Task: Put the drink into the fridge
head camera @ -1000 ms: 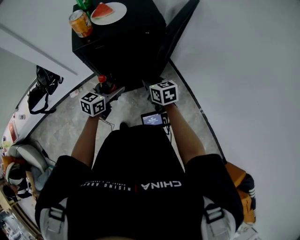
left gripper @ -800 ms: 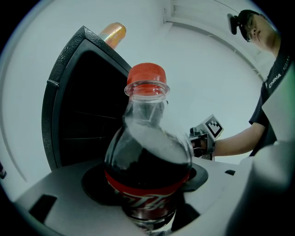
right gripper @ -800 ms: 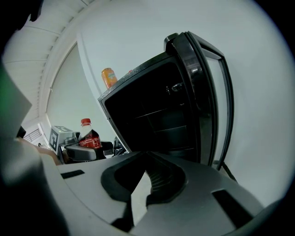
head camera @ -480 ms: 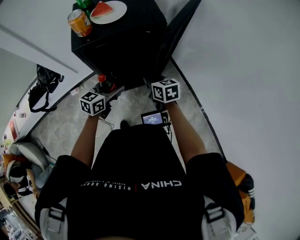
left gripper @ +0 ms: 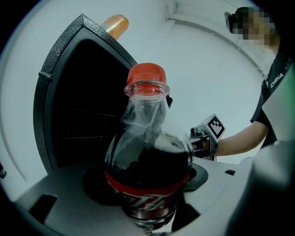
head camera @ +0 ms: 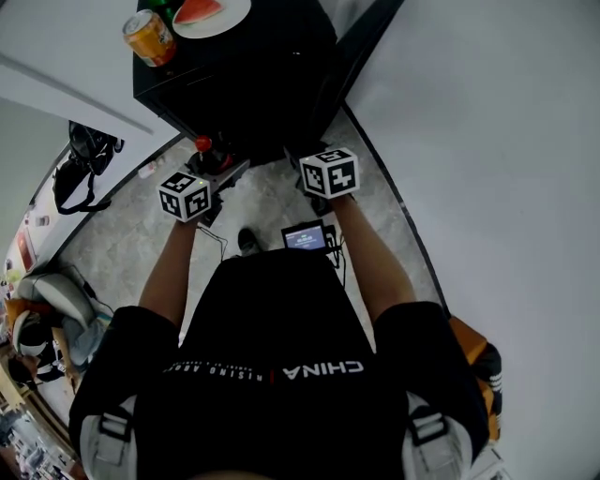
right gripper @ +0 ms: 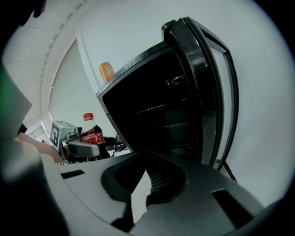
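A cola bottle with a red cap and red label stands upright between the jaws of my left gripper, which is shut on its body. In the head view the bottle and left gripper hang just in front of the black fridge. The right gripper is level with it, to the right, near the open door. In the right gripper view the right gripper is shut on nothing. Dark shelves show inside the fridge, with the door swung right and the bottle at the left.
An orange can and a plate of watermelon sit on the fridge top. A black bag lies on the floor at the left, and more bags sit lower left. A white wall runs along the right.
Both grippers have edged slightly forward toward the fridge. The bottle stays held in the left gripper.
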Demonstrator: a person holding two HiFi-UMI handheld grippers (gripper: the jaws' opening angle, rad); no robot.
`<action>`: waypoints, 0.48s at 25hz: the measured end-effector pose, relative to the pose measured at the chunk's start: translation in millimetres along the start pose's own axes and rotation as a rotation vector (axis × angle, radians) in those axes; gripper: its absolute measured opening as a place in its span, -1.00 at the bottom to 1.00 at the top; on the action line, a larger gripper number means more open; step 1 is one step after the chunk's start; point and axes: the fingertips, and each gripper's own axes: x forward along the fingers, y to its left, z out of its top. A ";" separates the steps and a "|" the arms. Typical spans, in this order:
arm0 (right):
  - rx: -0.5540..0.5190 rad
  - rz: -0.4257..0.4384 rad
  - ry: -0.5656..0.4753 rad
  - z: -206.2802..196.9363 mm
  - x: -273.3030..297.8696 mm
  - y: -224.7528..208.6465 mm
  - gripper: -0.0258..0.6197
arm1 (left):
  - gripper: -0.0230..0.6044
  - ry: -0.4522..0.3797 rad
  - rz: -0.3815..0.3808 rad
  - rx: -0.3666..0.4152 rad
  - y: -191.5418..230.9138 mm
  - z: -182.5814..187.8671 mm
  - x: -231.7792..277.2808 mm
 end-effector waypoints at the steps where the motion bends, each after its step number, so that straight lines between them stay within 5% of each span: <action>1: -0.001 0.002 0.003 2.0 0.5 -1.0 -0.87 | 0.08 -0.001 0.006 0.000 1.3 2.0 2.3; 12: -0.083 0.020 0.051 12.8 15.2 -16.8 -0.87 | 0.08 -0.046 0.178 0.042 43.3 18.7 48.1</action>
